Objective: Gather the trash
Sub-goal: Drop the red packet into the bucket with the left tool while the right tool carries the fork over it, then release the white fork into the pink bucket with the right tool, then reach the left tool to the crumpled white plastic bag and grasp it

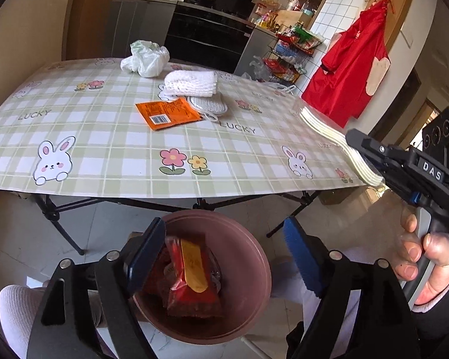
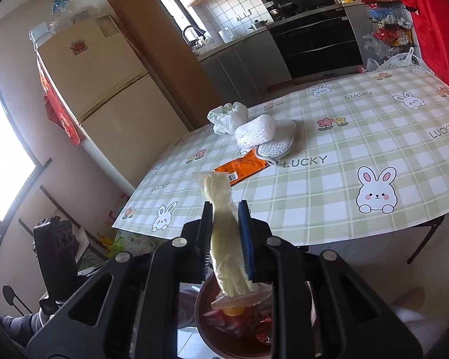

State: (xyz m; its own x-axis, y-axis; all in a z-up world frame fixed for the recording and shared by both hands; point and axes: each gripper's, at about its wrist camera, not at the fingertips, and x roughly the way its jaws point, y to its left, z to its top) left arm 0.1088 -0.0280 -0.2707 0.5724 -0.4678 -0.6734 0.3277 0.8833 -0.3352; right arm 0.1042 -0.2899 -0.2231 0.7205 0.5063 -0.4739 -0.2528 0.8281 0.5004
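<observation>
Pale wrapped packet (image 2: 224, 227) clamped between right hand-held gripper's (image 2: 226, 236) fingers, above bin (image 2: 202, 314).

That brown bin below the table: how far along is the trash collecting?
Partly done. The brown bin already holds a red wrapper, under the open left hand-held gripper. The right hand-held gripper is shut on a pale packet above the bin. On the table the orange wrapper and white plastic bag remain.
</observation>
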